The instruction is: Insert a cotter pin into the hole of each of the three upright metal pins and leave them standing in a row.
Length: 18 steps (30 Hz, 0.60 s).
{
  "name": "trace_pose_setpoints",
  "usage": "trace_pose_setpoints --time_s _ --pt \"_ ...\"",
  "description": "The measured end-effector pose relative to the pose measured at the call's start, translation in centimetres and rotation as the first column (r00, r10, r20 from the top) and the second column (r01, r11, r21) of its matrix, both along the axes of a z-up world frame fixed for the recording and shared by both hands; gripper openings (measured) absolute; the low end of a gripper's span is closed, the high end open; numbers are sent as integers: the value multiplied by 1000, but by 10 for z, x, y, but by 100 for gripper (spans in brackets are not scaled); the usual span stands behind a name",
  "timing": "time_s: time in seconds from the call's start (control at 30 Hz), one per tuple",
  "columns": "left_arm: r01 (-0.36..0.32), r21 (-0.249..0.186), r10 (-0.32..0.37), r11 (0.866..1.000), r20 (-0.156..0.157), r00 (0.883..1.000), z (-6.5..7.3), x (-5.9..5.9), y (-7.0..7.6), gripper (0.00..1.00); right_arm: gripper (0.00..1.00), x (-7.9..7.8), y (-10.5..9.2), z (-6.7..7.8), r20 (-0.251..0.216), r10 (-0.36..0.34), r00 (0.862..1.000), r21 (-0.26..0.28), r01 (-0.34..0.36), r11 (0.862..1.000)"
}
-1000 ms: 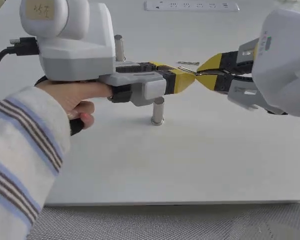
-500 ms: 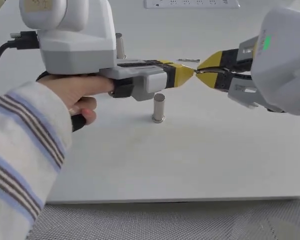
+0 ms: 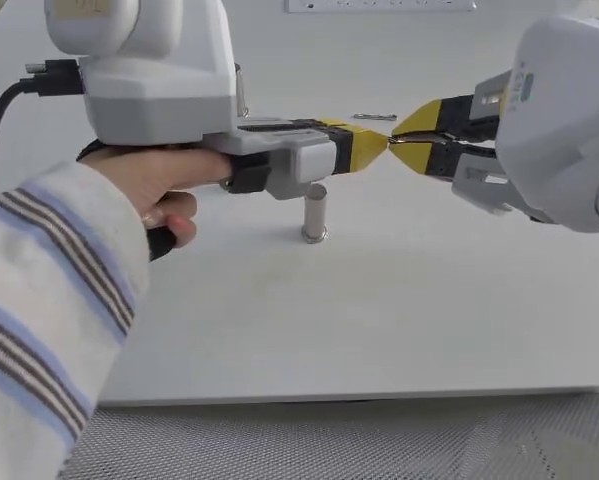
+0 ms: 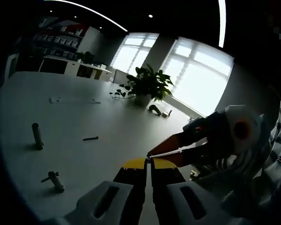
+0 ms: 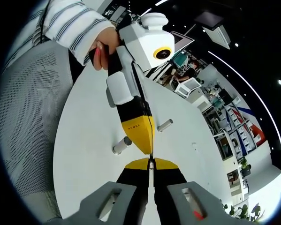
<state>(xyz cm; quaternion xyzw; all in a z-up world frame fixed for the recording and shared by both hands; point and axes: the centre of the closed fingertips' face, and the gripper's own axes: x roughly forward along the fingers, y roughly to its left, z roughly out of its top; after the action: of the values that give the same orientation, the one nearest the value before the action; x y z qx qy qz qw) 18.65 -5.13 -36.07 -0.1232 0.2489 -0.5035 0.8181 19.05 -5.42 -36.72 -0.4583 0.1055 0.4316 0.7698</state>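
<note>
Head view bright, evenly lit; left gripper view dim, backlit by windows point(image 4: 196, 79); fisheye edges warped

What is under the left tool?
An upright metal pin stands on the table below the left tool, apart from it. The tool's body partly covers a second pin farther back.

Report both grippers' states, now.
Left gripper: shut on one end of the cotter pin.
Right gripper: shut on the cotter pin's other end.
</note>
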Motion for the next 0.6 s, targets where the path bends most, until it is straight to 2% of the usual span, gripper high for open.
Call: trace_pose_setpoints --time_s 0.23,0.43,0.6 --pt "-10 -22 10 1000 -19 1000 2 -3 1 0 0 0 1 1 7 2 1000 0 -2 1000" --pt "1 -25 -1 1000 -10 1000 2 -6 -1 4 0 -2 0 1 9 2 1000 -5 -2 1000" --pt "-2 -30 2 1000 -18 1000 1 -4 0 3 0 -4 1 0 5 2 1000 -6 -1 1000"
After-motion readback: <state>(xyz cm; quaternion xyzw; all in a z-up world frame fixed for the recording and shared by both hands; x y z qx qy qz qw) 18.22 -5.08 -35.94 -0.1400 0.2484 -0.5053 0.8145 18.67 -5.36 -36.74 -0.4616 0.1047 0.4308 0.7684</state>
